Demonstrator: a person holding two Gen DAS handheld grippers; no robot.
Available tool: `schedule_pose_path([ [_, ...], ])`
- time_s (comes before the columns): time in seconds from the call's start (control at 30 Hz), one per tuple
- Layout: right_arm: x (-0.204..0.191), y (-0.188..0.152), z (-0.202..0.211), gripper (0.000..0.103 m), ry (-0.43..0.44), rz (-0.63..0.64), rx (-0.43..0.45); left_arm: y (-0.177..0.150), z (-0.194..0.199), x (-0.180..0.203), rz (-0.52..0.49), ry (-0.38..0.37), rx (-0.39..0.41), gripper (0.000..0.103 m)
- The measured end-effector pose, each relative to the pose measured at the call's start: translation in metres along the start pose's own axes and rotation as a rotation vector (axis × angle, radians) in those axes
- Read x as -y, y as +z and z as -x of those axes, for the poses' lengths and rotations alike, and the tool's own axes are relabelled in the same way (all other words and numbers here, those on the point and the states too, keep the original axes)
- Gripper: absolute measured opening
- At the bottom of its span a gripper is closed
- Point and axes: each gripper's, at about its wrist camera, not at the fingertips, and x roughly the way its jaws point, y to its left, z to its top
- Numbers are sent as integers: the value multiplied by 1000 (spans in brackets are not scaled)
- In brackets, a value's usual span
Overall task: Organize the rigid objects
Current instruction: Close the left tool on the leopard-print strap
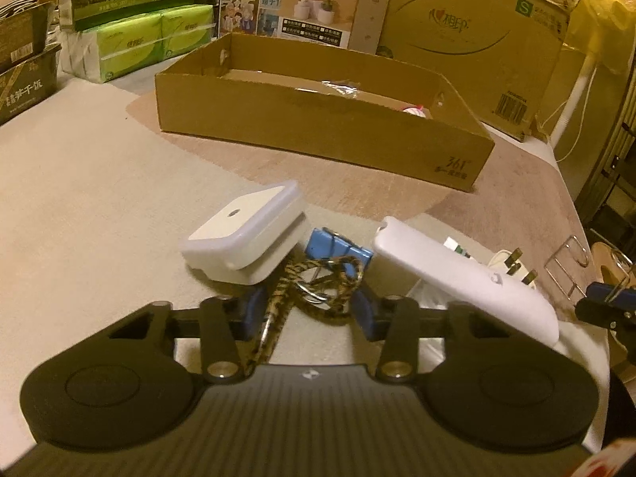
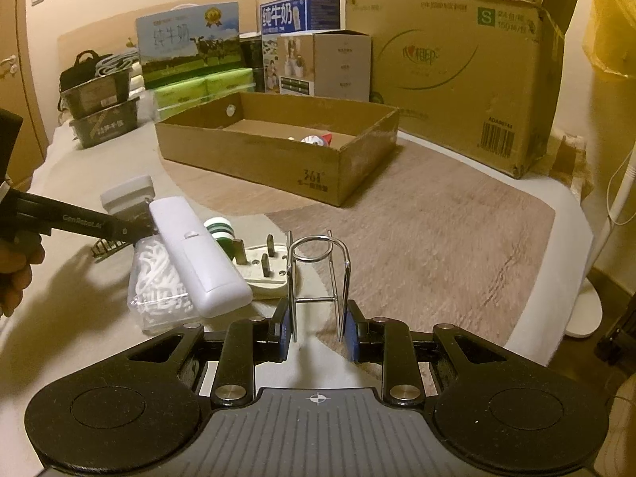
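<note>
My left gripper point(image 1: 308, 310) is down on a small pile, its blue pads closed on the loop of a braided cord point(image 1: 318, 288) with a key ring. A blue binder clip point(image 1: 338, 244) lies just beyond, between a white square night light point(image 1: 242, 234) and a long white case point(image 1: 465, 278). My right gripper point(image 2: 318, 332) is shut on the base of a chrome wire holder point(image 2: 318, 274), which stands upright. The open cardboard tray point(image 2: 246, 155) sits farther back with a small toy point(image 2: 318, 140) inside.
Beside the case lie a bag of white picks point(image 2: 159, 282), a green-and-white spool point(image 2: 220, 228) and a white plug adapter point(image 2: 262, 266). A big carton point(image 2: 457, 75), milk boxes and tissue packs line the back. A hand point(image 2: 16, 274) is at the left edge.
</note>
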Motion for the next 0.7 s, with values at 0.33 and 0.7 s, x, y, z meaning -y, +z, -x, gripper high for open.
schedule_pose_path([
  [0.33,-6,9,4,27,1,2,18,-12,28,-7,-13,-3,-20,35],
  [0.7,-19,19,16,27,18,12,60,-27,64,-9,-34,-8,-18,35],
])
